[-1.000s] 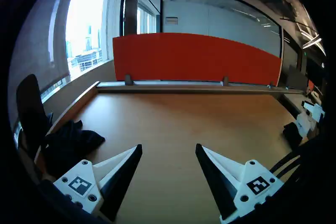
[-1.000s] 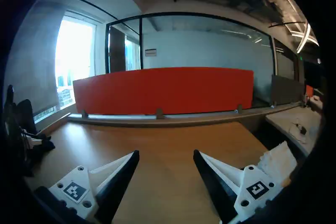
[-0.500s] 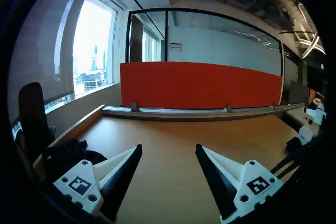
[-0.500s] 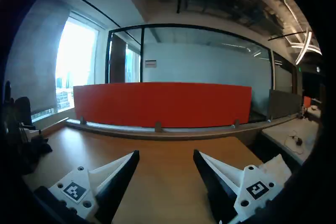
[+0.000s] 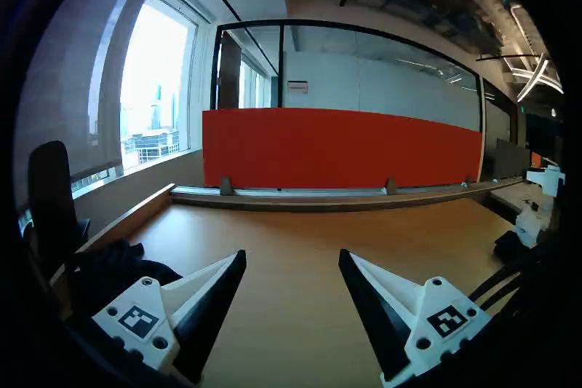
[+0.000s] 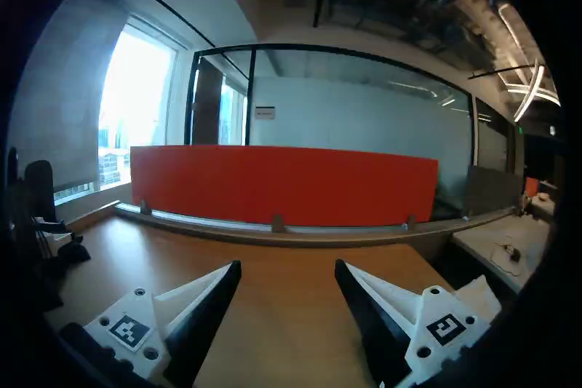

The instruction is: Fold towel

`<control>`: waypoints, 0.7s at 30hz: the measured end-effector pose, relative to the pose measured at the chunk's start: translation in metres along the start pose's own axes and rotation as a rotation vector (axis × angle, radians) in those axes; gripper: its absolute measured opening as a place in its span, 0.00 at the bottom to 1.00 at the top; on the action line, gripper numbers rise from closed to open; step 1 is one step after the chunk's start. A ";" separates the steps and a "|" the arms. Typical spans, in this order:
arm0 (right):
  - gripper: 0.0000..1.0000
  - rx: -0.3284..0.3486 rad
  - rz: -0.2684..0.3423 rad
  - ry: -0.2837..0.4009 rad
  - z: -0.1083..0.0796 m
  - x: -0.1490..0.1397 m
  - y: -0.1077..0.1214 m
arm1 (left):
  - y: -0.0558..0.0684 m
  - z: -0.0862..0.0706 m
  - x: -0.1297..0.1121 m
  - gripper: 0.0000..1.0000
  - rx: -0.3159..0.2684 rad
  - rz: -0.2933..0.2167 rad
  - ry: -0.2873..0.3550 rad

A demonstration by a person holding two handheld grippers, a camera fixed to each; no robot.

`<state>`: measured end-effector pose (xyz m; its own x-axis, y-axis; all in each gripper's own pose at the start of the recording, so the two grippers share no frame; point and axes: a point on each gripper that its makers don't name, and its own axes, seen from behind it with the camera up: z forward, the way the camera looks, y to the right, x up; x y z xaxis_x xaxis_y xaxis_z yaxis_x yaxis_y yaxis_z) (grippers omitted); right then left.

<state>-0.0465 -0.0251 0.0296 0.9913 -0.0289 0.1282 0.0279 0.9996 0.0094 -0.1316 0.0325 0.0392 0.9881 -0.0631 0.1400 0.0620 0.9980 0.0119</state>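
My left gripper (image 5: 291, 253) stands open low over a bare wooden desk (image 5: 305, 242), nothing between its fingers. A dark crumpled cloth (image 5: 109, 271) lies at the desk's left edge, beside and partly behind the left finger. In the right gripper view my right gripper (image 6: 287, 264) is open too, over the same desk (image 6: 291, 271). A white crumpled cloth-like heap (image 6: 480, 292) sits at the desk's right edge, half hidden behind the right finger. I cannot tell which of the two is the towel.
A red divider panel (image 5: 342, 148) on a metal rail closes the desk's far side. A black chair back (image 5: 47, 191) stands at the left by the window. White and black gear (image 5: 527, 220) sits at the far right. Another desk (image 6: 502, 242) lies to the right.
Both views have tilted upward: the divider sits lower in the frame and less of the desk top shows. Both grippers stayed open; nothing was touched.
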 end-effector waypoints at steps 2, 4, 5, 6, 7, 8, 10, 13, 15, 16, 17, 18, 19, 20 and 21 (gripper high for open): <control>1.00 0.001 0.000 0.003 0.001 0.001 -0.002 | -0.002 0.000 -0.004 0.94 0.002 0.003 0.006; 1.00 0.005 -0.005 0.005 0.001 0.001 -0.004 | -0.003 0.001 -0.009 0.94 -0.002 0.011 0.013; 1.00 0.007 -0.009 0.005 0.001 0.001 -0.004 | -0.003 0.001 -0.011 0.94 -0.004 0.015 0.016; 1.00 0.006 -0.012 0.006 0.001 0.000 -0.004 | -0.004 0.001 -0.012 0.94 -0.005 0.019 0.023; 1.00 0.004 -0.015 0.007 0.001 0.000 -0.004 | -0.004 0.001 -0.013 0.94 -0.005 0.021 0.031; 1.00 0.002 -0.017 0.009 0.001 -0.001 -0.004 | -0.005 0.001 -0.014 0.94 -0.005 0.023 0.039; 1.00 0.004 -0.015 0.008 0.000 -0.002 -0.005 | -0.007 0.000 -0.017 0.94 0.001 0.018 0.056; 1.00 0.006 0.001 0.009 -0.001 -0.002 -0.007 | -0.010 0.000 -0.022 0.94 0.009 0.004 0.081; 1.00 0.007 0.017 0.013 -0.003 -0.002 -0.009 | -0.011 0.000 -0.026 0.94 0.012 0.000 0.096; 1.00 0.008 0.025 0.015 -0.003 -0.002 -0.010 | -0.012 0.000 -0.027 0.94 0.013 0.003 0.103; 1.00 0.009 0.033 0.017 -0.004 -0.003 -0.011 | -0.012 -0.001 -0.029 0.94 0.014 0.007 0.110; 1.00 0.008 0.040 0.018 -0.004 -0.004 -0.012 | -0.013 -0.001 -0.031 0.94 0.014 0.014 0.117; 1.00 0.005 0.045 0.017 -0.004 -0.006 -0.012 | -0.014 -0.001 -0.033 0.94 0.014 0.022 0.122; 1.00 0.002 0.051 0.017 -0.004 -0.008 -0.012 | -0.014 -0.001 -0.035 0.94 0.014 0.030 0.127; 1.00 0.000 0.056 0.016 -0.004 -0.010 -0.012 | -0.015 -0.001 -0.037 0.94 0.015 0.038 0.133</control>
<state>-0.0561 -0.0370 0.0240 0.9933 0.0271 0.1126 -0.0275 0.9996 0.0023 -0.1688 0.0196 0.0329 0.9997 -0.0234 0.0084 0.0231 0.9994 0.0238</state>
